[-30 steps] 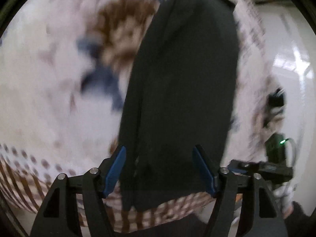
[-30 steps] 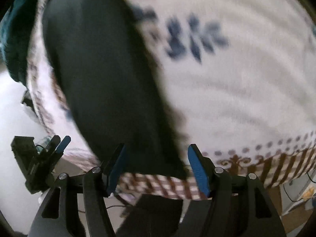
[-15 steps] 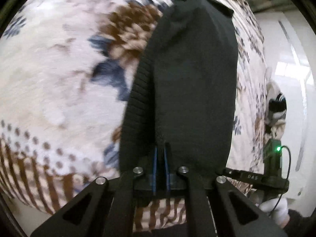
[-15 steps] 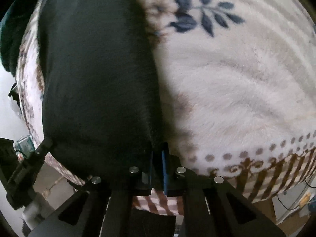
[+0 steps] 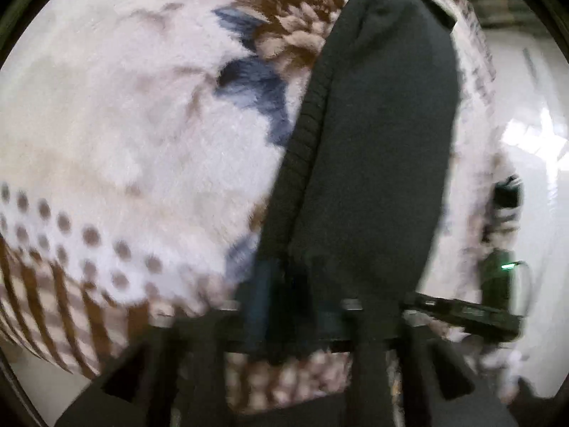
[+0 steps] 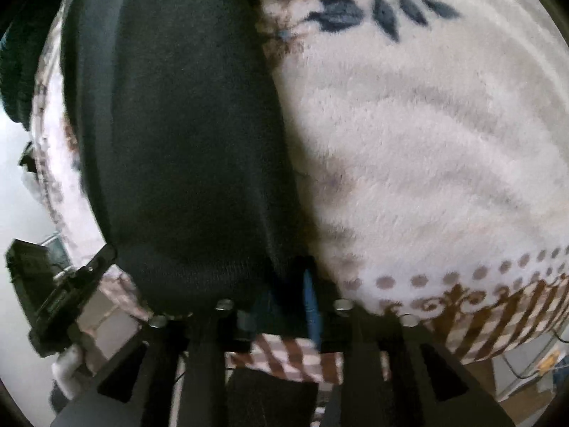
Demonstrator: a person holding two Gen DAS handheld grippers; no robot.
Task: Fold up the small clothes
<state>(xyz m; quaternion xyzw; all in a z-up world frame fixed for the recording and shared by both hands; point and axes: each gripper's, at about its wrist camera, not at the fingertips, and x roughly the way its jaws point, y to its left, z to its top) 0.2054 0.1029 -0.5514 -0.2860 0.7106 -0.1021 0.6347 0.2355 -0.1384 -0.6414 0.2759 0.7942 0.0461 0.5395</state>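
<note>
A dark knit garment [image 5: 377, 163] lies lengthwise on a fluffy flowered blanket [image 5: 135, 149]. It also shows in the right wrist view [image 6: 177, 135]. My left gripper [image 5: 284, 299] is shut on the garment's near hem at its left corner, by a ribbed edge. My right gripper [image 6: 288, 302] is shut on the near hem at the right corner. Both views are blurred by motion. The blue fingertips are mostly hidden by cloth.
The blanket [image 6: 426, 149] has a dotted and brown striped border along its near edge. The other gripper's body shows at the side of each view, the right one [image 5: 469, 313] and the left one [image 6: 60, 295]. A dark green cloth [image 6: 14, 71] lies at far left.
Both grippers went from open beside the hem to shut on it. Since then the near hem looks slightly raised and the views have blurred.
</note>
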